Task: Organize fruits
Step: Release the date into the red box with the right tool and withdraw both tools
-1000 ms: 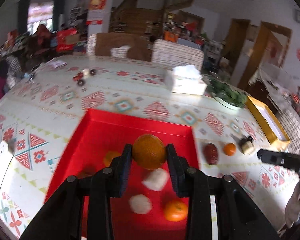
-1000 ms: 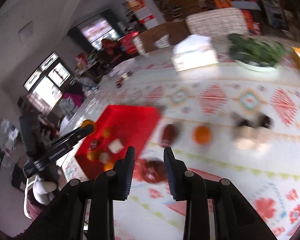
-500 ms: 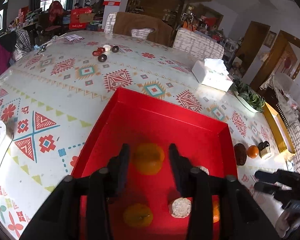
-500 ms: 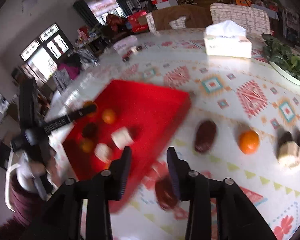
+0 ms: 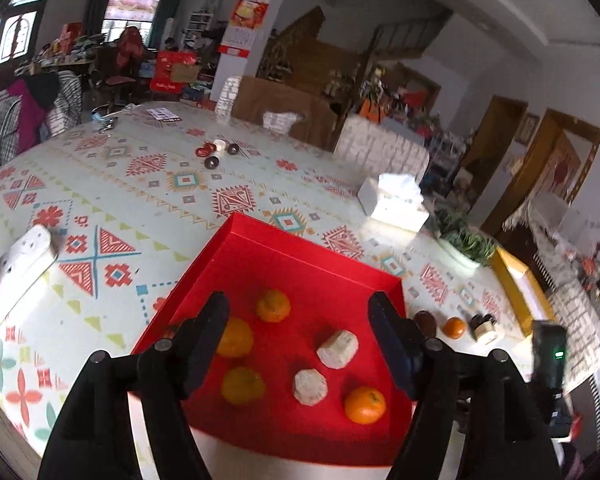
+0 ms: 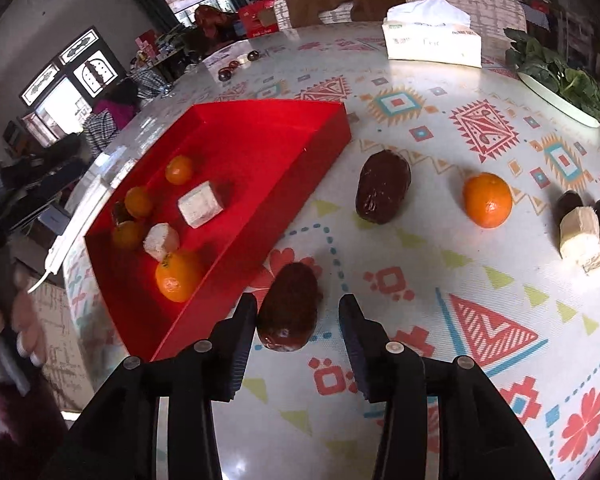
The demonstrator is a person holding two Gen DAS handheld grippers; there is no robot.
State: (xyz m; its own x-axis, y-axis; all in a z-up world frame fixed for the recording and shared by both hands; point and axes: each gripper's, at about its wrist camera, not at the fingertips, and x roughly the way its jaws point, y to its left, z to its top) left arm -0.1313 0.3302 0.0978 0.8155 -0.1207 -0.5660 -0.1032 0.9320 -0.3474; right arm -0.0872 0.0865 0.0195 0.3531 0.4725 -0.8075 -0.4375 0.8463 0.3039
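Note:
The red tray (image 5: 260,240) holds several oranges and two white chunks. My left gripper (image 5: 298,312) hovers over it, jaws opening wide, nothing between them. The orange (image 5: 234,336) it carried lies in the tray by the left finger. In the right wrist view my right gripper (image 6: 297,304) is low over the table beside the red tray (image 6: 328,152). A dark red-brown fruit (image 6: 288,308) lies on the cloth between its fingers, against the left pad and with a gap to the right pad. A second dark fruit (image 6: 382,188) and an orange (image 6: 487,200) lie farther out.
White chunks with small dark pieces (image 6: 580,236) sit right of the orange. A tissue box (image 6: 432,36) and a plate of greens (image 6: 560,76) stand at the back. A yellow tray (image 5: 516,288) lies at the right edge, a white power strip (image 5: 16,264) at the left.
The left gripper set its orange down in the tray, spread its jaws and drew back. The right gripper sank to the table, opened a little and now straddles the dark fruit.

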